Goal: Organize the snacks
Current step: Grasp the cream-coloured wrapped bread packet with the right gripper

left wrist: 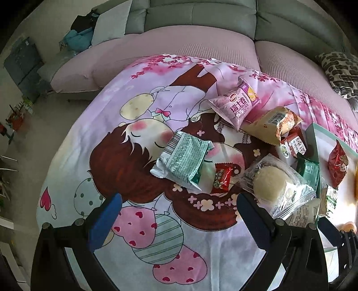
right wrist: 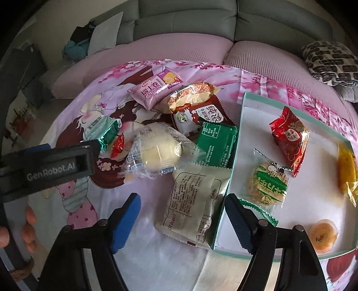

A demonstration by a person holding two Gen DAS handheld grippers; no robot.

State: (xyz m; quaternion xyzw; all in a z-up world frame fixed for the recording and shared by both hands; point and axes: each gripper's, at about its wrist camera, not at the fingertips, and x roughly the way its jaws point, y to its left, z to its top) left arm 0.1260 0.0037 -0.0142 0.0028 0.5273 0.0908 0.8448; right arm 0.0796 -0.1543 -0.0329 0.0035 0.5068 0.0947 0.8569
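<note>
A grey sofa backs the cartoon-printed cloth where I'm sorting snacks. A few already lie in the shallow box, presumably the collecting spot. My right claw is spread, empty, straddling the beige packet leaning on the box wall. Only the left view shows my left claw spread over bare cloth, empty.

surface – cartoon cloth | on it – snack packets, tray
</note>
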